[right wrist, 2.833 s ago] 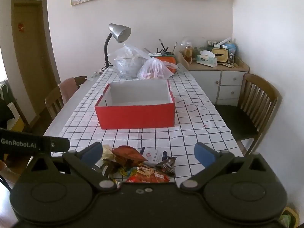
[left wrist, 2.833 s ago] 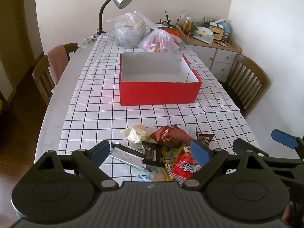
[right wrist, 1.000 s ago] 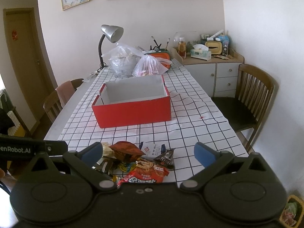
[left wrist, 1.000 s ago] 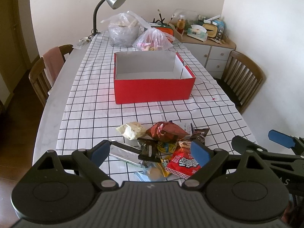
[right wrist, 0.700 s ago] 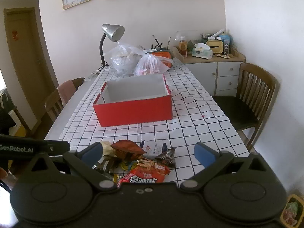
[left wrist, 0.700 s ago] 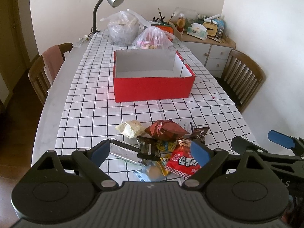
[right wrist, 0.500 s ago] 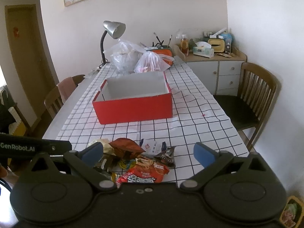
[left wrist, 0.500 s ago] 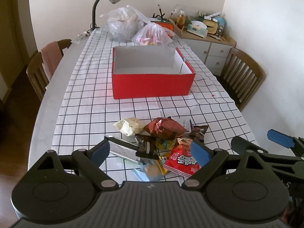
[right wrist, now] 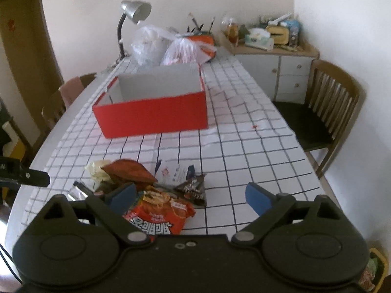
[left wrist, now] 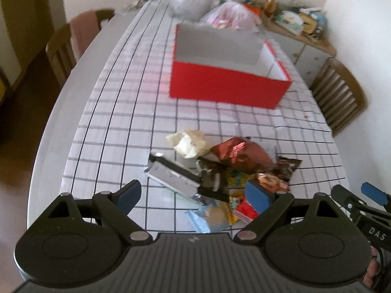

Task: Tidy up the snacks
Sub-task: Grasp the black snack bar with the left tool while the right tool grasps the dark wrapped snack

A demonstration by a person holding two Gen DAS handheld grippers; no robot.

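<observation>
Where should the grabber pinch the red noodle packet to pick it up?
Probably its near right corner. The red noodle packet lies flat at the front of the snack pile, and that edge sits bare on the checked cloth. The open right gripper could come down from above, one finger either side of the edge.

Before you, at the near end of the long table with the black-grid white cloth [right wrist: 244, 151], lies a heap of crinkled snack packets [left wrist: 227, 168]. Behind the heap, mid-table, stands the open red cardboard box [right wrist: 156, 112]. Behind that sit two knotted clear plastic bags [right wrist: 166, 46], with the silver gooseneck desk lamp [right wrist: 133, 12] to their left. A slatted wooden chair [right wrist: 334, 97] stands to the table's right.
</observation>
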